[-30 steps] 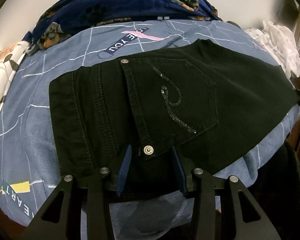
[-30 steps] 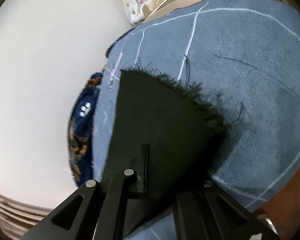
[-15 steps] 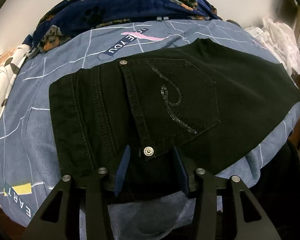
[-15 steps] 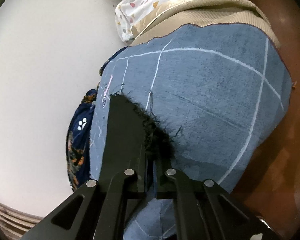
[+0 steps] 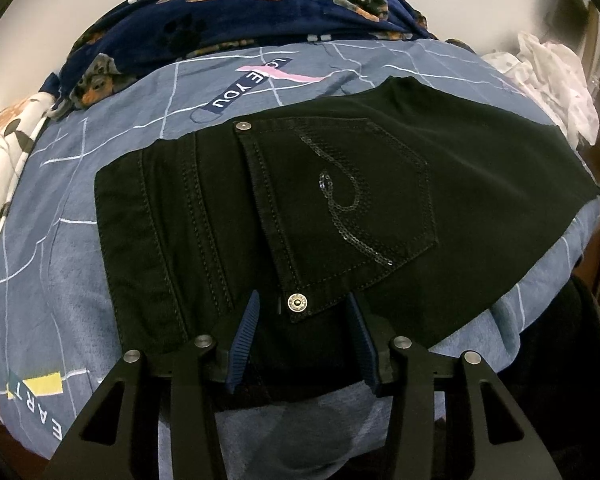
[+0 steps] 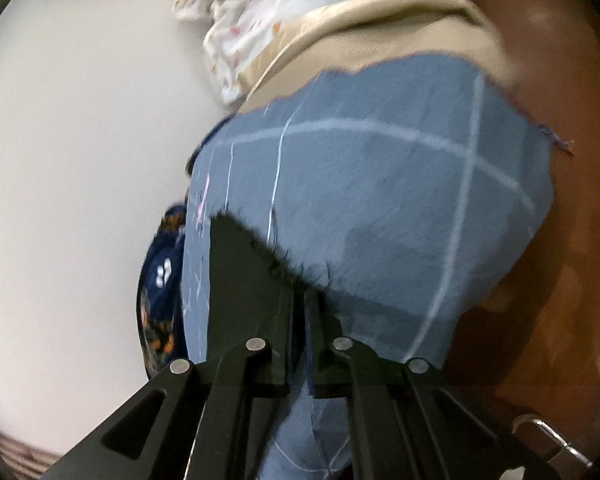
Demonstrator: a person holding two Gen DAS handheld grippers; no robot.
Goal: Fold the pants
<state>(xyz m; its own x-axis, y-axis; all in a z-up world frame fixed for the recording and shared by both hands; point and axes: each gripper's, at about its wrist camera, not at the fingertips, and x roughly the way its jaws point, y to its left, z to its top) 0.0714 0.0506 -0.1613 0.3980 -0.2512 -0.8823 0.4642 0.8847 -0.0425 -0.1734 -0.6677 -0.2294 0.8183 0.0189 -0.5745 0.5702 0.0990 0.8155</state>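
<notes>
Right wrist view: right claw [image 6: 299,312] now parting, frayed hem of black pants [image 6: 244,264] slipping from between pads; earlier clamped. Left claw [image 5: 303,322] apart, astride waistband. Pants flat on blue bedsheet [image 5: 60,280], sequined pocket [image 5: 352,204] up.

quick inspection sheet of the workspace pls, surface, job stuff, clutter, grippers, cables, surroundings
surface: blue grid-line sheet, lightly wrinkled
job's things: black pants lying flat, back pocket up, frayed hem at the far end
clutter: navy dog-print blanket; white dotted cloth
grippers: left gripper open astride the pocket rivet; right gripper jaws opening at the hem
cables: nothing seen
surroundings: pale wall, brown wood
</notes>
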